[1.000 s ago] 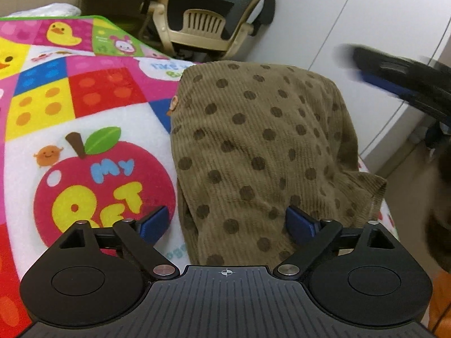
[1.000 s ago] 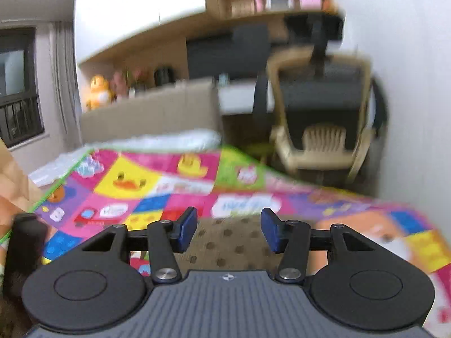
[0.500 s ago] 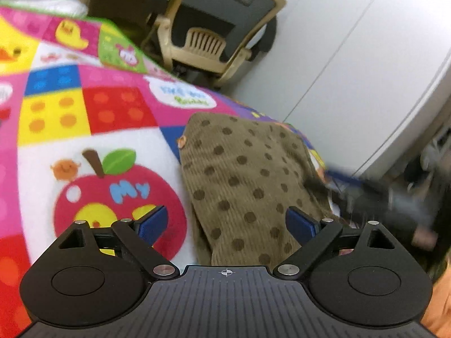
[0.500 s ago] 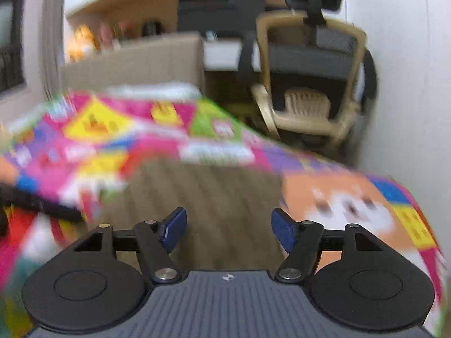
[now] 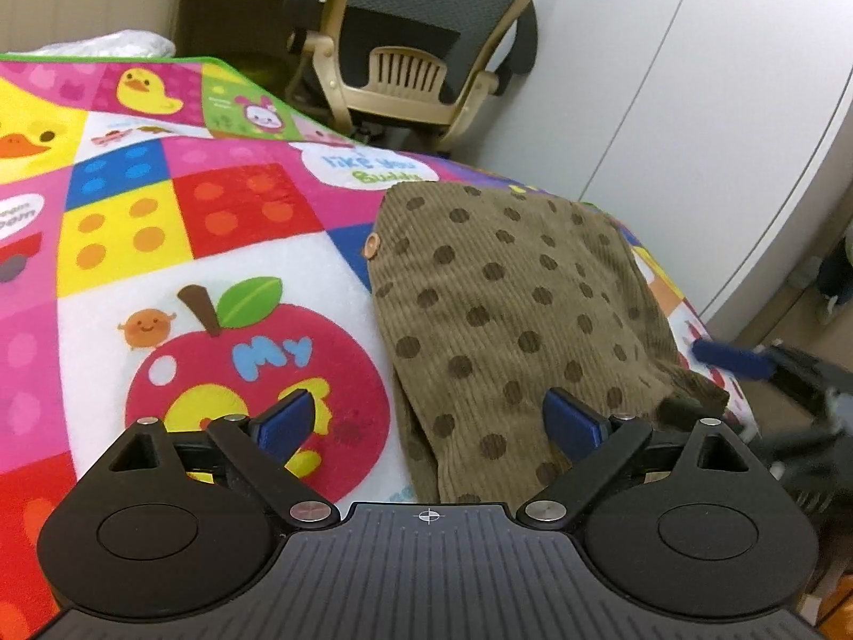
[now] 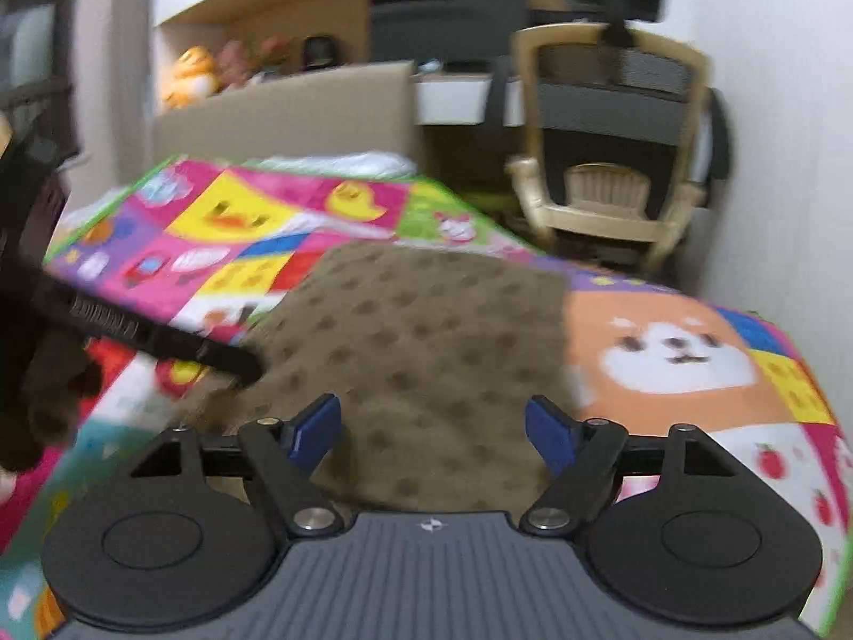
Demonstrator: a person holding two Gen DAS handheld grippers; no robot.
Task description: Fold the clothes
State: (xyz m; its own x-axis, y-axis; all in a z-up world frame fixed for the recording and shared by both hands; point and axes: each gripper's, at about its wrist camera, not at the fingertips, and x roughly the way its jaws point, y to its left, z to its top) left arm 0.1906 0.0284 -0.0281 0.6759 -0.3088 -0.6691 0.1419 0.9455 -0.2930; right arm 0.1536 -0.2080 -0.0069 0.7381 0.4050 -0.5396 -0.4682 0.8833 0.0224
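Already doubled over, a brown spotted garment (image 5: pixel 512 293) lies on a bright play mat (image 5: pixel 160 224). Both the left gripper (image 5: pixel 426 421) and right gripper (image 6: pixel 433 426) hover wide open, holding nothing; pinching both near corners evenly should keep the next fold square.

Home bedroom, cartoon play mat (image 5: pixel 160 224), desk chair (image 5: pixel 421 48), plush toys (image 6: pixel 192 77)

The play mat (image 5: pixel 160 224) bears "MY" on a red apple print (image 5: pixel 256 389); other lettering is illegible.
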